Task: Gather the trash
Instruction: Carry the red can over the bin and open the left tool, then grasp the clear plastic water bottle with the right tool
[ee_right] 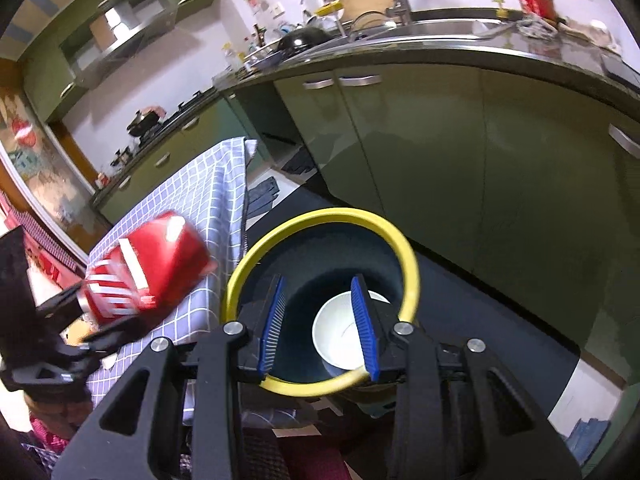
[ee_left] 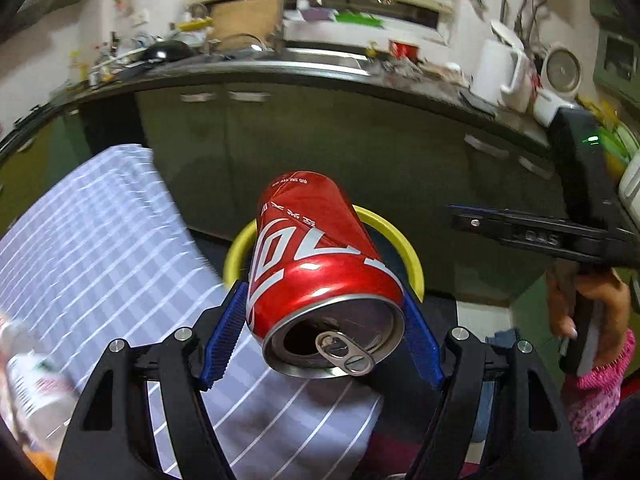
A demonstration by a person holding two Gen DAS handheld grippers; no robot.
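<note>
Between the blue pads [ee_left: 226, 332] of the left gripper [ee_left: 324, 300] sat the red can [ee_left: 320, 276], clamped across its body, opened top toward the camera, its far end already over the yellow rim of the bin [ee_left: 404, 248]. And the right gripper [ee_right: 320, 320] hung directly above that same bin, fingers partly apart and grasping nothing, a white bowl [ee_right: 340, 340] lying in the dark bottom just beyond its fingertips. To do this drop well, I'd say the can wanted carrying further past the near rim until it was centred over the opening, then tipping so it fell clear of the checked cloth [ee_left: 100, 248] just left of the fingers, and only then letting go. The right gripper looked to need pulling aside first, since it crowded the mouth. Count: one can, one bin, one bowl, two grippers, one cloth, and one blurred plastic bottle [ee_left: 36, 392] at far left.
</note>
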